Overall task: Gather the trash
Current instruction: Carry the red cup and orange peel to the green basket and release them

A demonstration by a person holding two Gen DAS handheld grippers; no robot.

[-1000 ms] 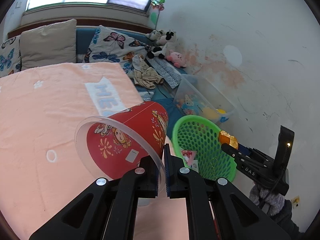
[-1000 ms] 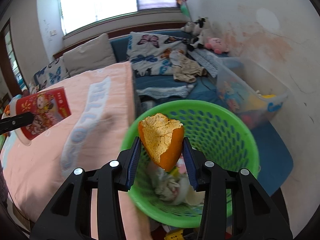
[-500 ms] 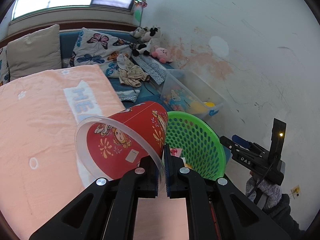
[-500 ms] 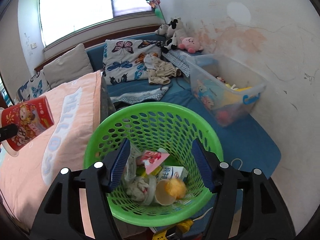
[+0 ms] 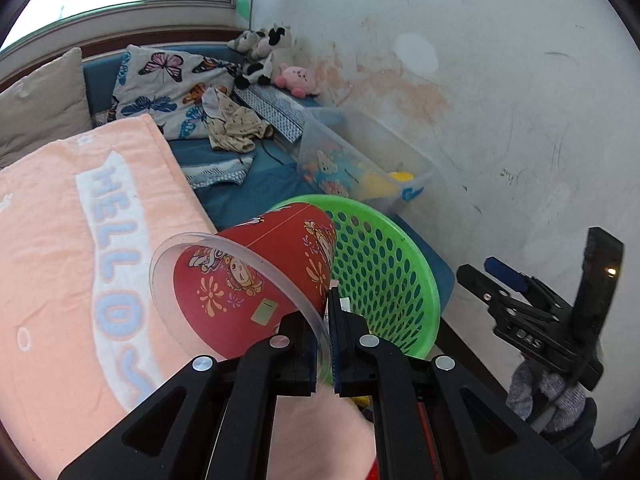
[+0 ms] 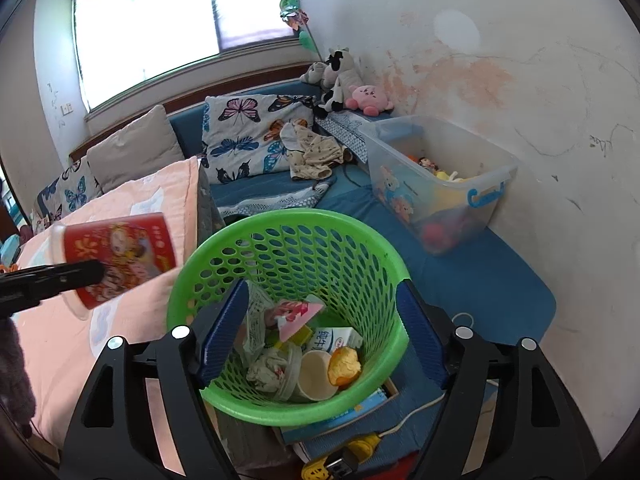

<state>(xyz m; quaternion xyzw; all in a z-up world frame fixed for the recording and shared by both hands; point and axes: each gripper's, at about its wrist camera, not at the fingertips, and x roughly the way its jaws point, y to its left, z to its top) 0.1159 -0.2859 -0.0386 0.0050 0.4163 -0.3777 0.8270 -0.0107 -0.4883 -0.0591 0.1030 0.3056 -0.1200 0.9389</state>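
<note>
While my right gripper [image 6: 320, 332] hangs over the green basket [image 6: 384, 256], these are my notes.
Done: orange peel [image 6: 345, 365] lies in the basket bottom beside a white cup [image 6: 316, 376], a milk carton [image 6: 334, 338], crumpled paper [image 6: 266, 370] and a pink wrapper [image 6: 298, 312].
Right claw: its jaws have just been opening; they stand spread with nothing between them, only the basket's contents showing below.
Left claw: my left gripper [image 5: 325, 344] is pressed together on the clear rim of the red cup [image 5: 256, 280], which hangs tilted with its base toward the basket.
Left to do: by my reckoning the red cup is next to go in; whether more trash waits elsewhere I cannot tell.
Cup position: over the edge of the pink blanket [image 5: 60, 240], just beside the basket's near rim, not yet over the opening.
Edges: the basket rim sits close under the cup; a clear toy bin [image 6: 440, 184] stands near the basket on the far side, by the wall [image 5: 500, 100].
Open room: the space above the basket looks free, though my right gripper occupies part of it; I judge it should clear off before the cup tips in.
</note>
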